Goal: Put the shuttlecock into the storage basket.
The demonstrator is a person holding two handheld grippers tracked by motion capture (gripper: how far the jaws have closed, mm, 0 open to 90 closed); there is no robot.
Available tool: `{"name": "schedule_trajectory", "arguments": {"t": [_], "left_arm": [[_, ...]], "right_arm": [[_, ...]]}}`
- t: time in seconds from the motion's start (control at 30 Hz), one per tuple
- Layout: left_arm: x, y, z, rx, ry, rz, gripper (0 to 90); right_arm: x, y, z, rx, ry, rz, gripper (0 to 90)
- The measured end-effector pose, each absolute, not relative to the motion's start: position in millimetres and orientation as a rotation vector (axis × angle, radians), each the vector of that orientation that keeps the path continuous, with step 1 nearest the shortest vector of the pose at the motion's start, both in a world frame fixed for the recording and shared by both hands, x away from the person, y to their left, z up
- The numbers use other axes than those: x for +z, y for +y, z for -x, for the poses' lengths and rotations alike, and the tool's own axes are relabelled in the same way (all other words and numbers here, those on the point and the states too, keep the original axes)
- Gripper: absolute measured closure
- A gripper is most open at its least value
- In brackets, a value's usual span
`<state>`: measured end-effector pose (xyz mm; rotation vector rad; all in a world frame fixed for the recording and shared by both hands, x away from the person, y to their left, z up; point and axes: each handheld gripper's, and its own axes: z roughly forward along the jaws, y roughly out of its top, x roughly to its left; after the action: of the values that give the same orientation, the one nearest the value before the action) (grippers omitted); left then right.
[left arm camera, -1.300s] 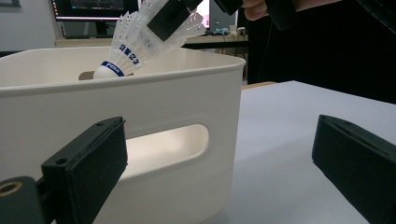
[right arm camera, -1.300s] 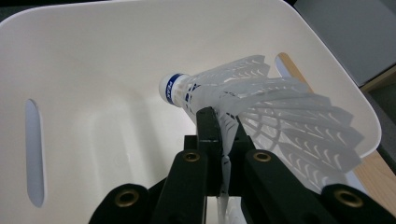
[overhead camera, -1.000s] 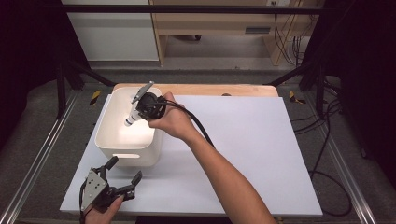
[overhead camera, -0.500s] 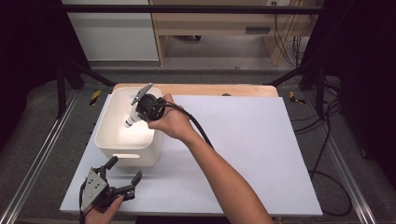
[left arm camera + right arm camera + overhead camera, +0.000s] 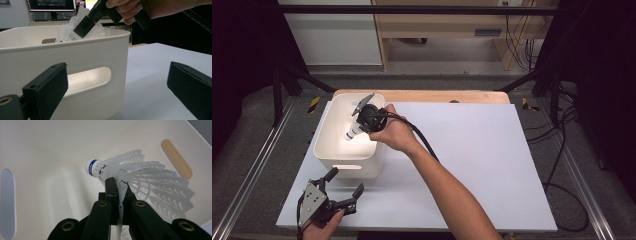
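- Right now the right gripper [image 5: 357, 126] hangs over the white rectangular plastic bin with cut-out handles [image 5: 328, 150], tilted down into it, its jaws clenched on the feather skirt of a white plastic shuttlecock with a blue band round its cork [image 5: 140, 182].
- In the right gripper view, the shuttlecock's cork end points away from the jaws toward the bin's pale floor, and the skirt fans out to the right.
- In the left gripper view, the shuttlecock [image 5: 75, 27] sits at about rim height, partly inside the bin [image 5: 75, 57].
- The bin stands at the left of the white table sheet [image 5: 492, 165], near its far edge.
- The left gripper [image 5: 343, 189] rests low on the sheet just in front of the bin, its jaws spread wide with nothing between the pads.
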<state>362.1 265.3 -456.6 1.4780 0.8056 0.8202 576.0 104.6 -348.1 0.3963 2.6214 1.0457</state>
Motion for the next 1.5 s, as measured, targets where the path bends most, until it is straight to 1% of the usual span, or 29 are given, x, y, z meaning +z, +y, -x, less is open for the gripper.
{"name": "schedule_trajectory", "arguments": {"t": [1.5], "left_arm": [[-456,265,-362,0.82,0.805,-1.48,3.5]], "right_arm": [[-362,105,-580,0.985,2.664,-0.418,88.4]]}}
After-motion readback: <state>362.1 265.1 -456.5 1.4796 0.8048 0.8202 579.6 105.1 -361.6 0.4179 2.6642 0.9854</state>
